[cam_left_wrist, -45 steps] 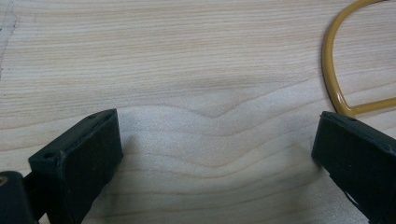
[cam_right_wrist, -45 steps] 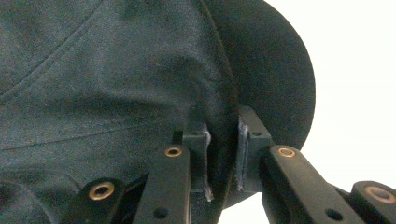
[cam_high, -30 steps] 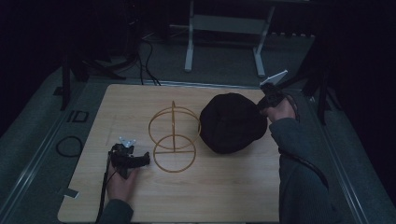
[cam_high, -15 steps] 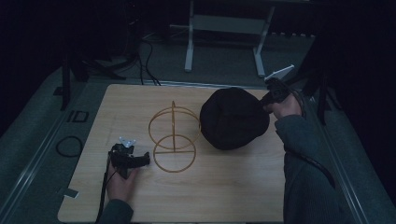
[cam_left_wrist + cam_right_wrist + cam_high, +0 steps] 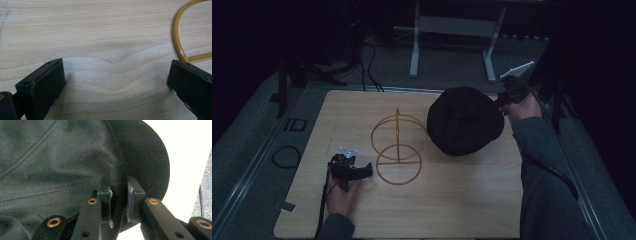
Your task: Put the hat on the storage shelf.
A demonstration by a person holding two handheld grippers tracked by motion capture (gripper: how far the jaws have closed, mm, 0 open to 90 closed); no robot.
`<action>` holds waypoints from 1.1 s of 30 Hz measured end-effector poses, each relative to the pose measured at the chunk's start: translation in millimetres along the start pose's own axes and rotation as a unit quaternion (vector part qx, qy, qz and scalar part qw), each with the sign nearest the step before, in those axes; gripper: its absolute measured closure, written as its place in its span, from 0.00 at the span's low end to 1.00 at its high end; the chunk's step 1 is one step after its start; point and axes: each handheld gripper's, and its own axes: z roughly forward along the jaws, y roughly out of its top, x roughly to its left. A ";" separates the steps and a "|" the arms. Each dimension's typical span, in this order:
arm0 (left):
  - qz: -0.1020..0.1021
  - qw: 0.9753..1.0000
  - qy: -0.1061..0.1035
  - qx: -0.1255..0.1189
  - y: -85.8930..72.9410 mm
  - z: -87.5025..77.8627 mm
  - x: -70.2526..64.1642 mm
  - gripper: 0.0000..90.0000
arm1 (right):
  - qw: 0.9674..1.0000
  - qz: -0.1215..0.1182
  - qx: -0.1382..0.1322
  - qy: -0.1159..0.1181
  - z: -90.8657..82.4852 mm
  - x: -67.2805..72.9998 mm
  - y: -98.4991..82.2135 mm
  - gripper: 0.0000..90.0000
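Spanning most of the high view, the pale wooden desk (image 5: 452, 210) carries everything in use. On its far right part, close to the right edge, is the black fabric cap (image 5: 464, 120), the largest item; its crown faces up and its rim reaches toward the right edge. Left of the cap, near the middle of the desk, stands the yellow wire hat stand (image 5: 398, 150): a flat ring base on the wood, a crossbar, and an upright hoop above it. Cap and stand are near each other but apart.

The right gripper (image 5: 507, 95) sits at the far right edge of the desk. In the right gripper view its jaws are clamped together on the edge of the cap (image 5: 75, 157), with a fold of dark cloth pinched between the pads. The left gripper (image 5: 362, 171) rests near the front left corner, just beside the ring base. In the left gripper view its jaws stand wide apart over bare wood (image 5: 105, 37), with nothing between them and a curve of the stand (image 5: 178, 42) at the side.

Step in hand, as judged: lifting the cap for placement on the stand. The next move calls for carrying the cap leftward above the hoop, then lowering the crown over it. The left gripper may need to steady the light ring base.
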 end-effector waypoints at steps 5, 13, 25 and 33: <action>0.001 1.000 0.000 0.001 0.0 -0.1 0.1 0.01 | 1.000 -0.004 -0.005 -0.002 -9.0 2.5 0.6 0.85; 0.001 1.000 0.000 0.001 0.0 -0.1 0.1 0.01 | 1.000 -0.004 -0.011 0.008 -18.1 4.3 1.6 0.85; 0.001 1.000 0.000 0.001 0.0 -0.2 0.1 0.01 | 1.000 0.000 -0.019 0.016 -31.1 1.8 1.6 0.85; 0.001 1.000 0.000 0.002 0.0 -0.2 -0.4 0.01 | 0.999 -0.001 -0.025 0.027 -40.9 4.3 2.7 0.85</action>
